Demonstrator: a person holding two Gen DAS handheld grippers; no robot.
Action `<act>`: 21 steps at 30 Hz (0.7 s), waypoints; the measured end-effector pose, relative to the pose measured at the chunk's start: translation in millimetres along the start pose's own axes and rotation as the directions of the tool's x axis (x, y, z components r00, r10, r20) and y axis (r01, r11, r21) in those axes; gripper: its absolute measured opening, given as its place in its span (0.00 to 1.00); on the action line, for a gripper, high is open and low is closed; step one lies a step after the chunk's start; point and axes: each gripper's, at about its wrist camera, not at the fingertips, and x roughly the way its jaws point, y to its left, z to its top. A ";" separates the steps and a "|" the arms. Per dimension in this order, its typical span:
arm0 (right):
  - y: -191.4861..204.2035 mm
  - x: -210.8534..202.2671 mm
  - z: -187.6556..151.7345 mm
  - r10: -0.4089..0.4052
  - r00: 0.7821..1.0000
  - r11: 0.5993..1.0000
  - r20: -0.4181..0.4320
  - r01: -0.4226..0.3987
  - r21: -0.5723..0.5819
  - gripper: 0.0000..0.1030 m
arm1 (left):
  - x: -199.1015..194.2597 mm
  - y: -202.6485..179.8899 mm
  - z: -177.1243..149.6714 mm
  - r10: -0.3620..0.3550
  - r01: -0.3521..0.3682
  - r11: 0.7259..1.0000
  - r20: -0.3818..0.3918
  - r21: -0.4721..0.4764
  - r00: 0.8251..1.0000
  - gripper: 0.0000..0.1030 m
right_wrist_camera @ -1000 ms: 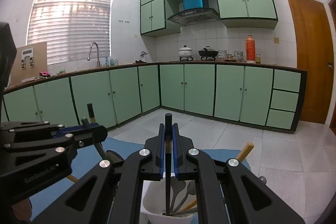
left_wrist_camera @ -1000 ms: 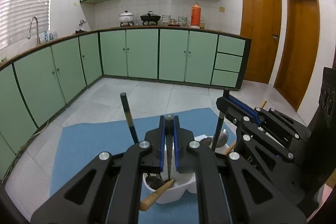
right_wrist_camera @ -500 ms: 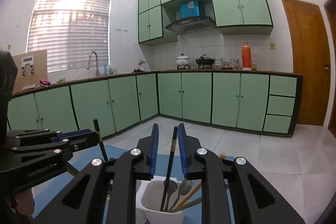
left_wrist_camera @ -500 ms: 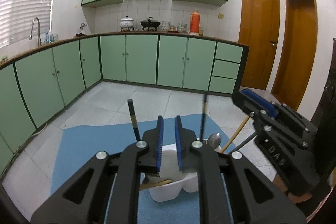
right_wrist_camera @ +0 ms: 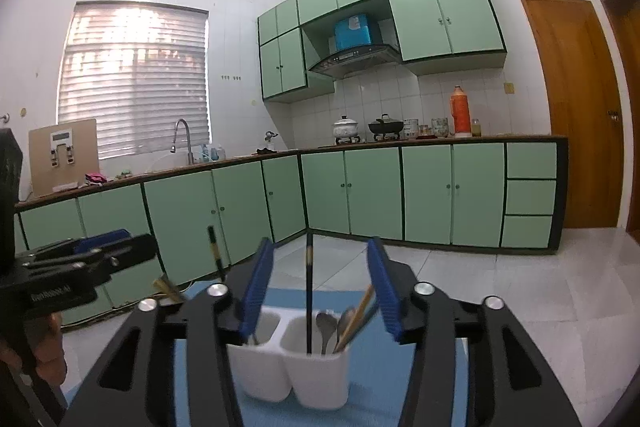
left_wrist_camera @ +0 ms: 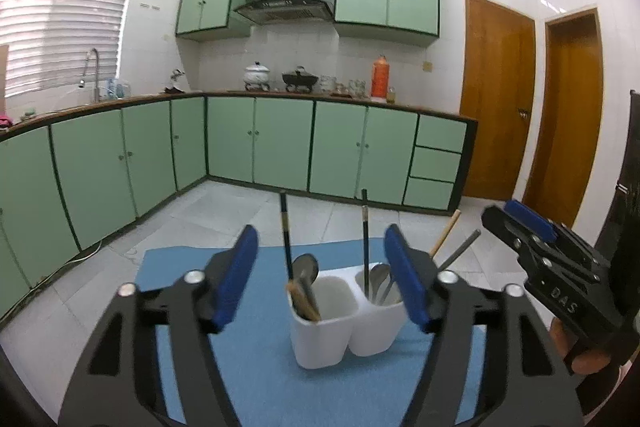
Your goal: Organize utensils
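A white two-compartment holder [left_wrist_camera: 344,323] is standing on a blue mat [left_wrist_camera: 248,363] in the lower middle of the left wrist frame. Its left compartment is holding a black chopstick [left_wrist_camera: 285,227], a steel spoon [left_wrist_camera: 306,269] and a wooden-handled utensil [left_wrist_camera: 304,301]. Its right compartment is holding another black chopstick [left_wrist_camera: 364,227], spoons [left_wrist_camera: 378,277], a wooden handle [left_wrist_camera: 444,233] and a grey handle [left_wrist_camera: 460,251] leaning right.

The left gripper [left_wrist_camera: 320,279] is standing wide, its jaws having just been opening, with nothing pressed between them. The right gripper [right_wrist_camera: 318,291] is also standing apart, its jaws having just been opening around the upright chopstick without touching it.

The left wrist view is showing two wooden doors [left_wrist_camera: 496,107] at right and the right gripper at lower right; the right wrist view is showing the window blind [right_wrist_camera: 132,83], a brown board [right_wrist_camera: 64,157] and the left gripper at lower left.
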 end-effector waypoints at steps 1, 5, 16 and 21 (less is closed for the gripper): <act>-0.5 -5.3 -3.6 0.001 1.000 1.000 -0.001 -0.001 0.004 0.56 | -6.8 0.1 -5.4 0.008 -0.008 1.000 0.007 -0.002 1.000 0.71; -0.7 -26.2 -20.3 0.003 1.000 1.000 -0.015 -0.003 0.026 0.65 | -27.9 1.2 -27.9 0.033 -0.033 0.999 0.015 -0.018 0.999 0.83; 14.7 -80.8 -57.4 -0.007 0.998 1.000 -0.069 0.008 0.008 0.84 | -78.5 -3.0 -81.6 0.095 -0.095 0.995 0.004 0.009 0.995 0.94; 24.1 -101.0 -64.0 0.009 0.997 1.000 -0.077 -0.009 0.005 0.86 | -97.3 -5.2 -94.7 0.096 -0.096 0.995 -0.001 0.008 0.995 0.95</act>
